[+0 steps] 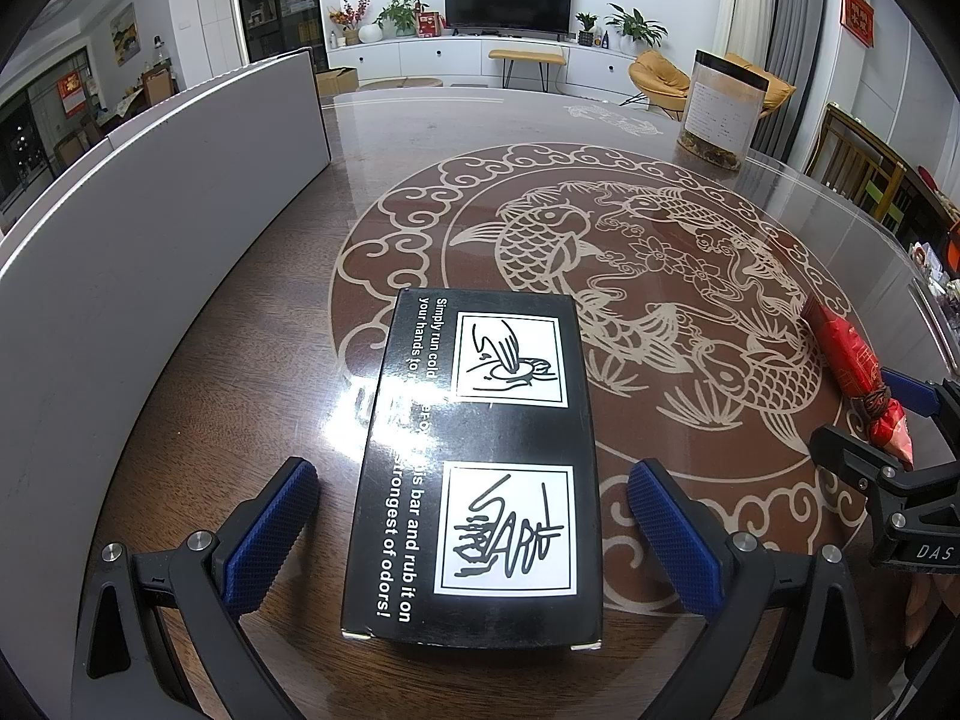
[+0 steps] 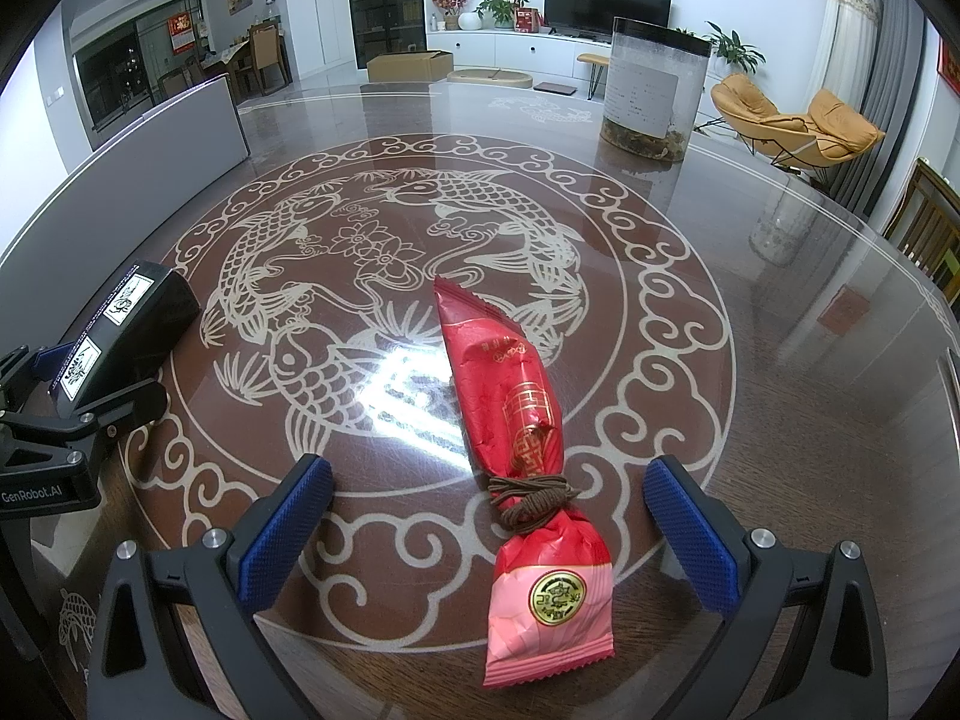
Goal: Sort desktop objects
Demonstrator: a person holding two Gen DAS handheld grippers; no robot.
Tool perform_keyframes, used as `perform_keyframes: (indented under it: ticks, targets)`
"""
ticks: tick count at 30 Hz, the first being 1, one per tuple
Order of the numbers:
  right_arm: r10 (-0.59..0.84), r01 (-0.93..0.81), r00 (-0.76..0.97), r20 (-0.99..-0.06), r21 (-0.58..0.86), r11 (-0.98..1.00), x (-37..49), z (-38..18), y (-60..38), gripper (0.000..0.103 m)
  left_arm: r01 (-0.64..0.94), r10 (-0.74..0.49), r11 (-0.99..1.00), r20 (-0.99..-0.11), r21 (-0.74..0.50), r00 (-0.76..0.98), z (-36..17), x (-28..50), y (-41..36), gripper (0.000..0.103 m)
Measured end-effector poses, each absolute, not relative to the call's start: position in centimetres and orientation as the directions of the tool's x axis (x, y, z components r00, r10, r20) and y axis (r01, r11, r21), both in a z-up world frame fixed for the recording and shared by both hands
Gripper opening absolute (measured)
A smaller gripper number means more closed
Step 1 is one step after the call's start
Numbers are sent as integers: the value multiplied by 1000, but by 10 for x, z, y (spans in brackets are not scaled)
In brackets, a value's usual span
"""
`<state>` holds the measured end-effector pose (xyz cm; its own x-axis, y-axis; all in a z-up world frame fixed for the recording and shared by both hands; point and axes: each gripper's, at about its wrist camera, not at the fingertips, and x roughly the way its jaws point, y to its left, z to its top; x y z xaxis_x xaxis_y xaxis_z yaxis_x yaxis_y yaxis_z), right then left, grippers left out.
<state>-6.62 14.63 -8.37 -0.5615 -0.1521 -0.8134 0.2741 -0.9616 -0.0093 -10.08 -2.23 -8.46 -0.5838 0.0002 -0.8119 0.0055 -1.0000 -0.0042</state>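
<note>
Black box (image 1: pixel 474 474) between spread left gripper (image 1: pixel 471 534) pads — untouched, red packet (image 2: pixel 522 456) likewise, right gripper (image 2: pixel 489 531)

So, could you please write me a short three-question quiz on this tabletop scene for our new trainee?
1. True or false: the left gripper is shut on the black printed cardboard box.
2. Which item lies between the right gripper's open fingers? A) red foil snack packet tied with brown cord B) clear plastic jar with a black lid
3. Fill in: the jar stands on the far side of the ____-patterned wooden table.

Key: 1 false; 2 A; 3 fish
</note>
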Motion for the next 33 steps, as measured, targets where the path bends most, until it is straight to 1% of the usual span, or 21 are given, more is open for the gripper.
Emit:
perform_keyframes:
  ticks: [24, 27, 33]
  targets:
    - [-152, 274, -562, -813, -9, -962, -66, -84, 146, 103, -1, 6, -1000, -815, -6, -580, -85, -100, -22, 103]
    - [-152, 274, -562, -813, -9, -962, -66, -84, 146, 103, -59, 39, -998, -848, -9, -529, -84, -100, -23, 103]
    - [-155, 293, -547, -823, -14, -956, -68, -83, 146, 103, -65, 30, -998, -929, -6, -370, -82, -112, -22, 103]
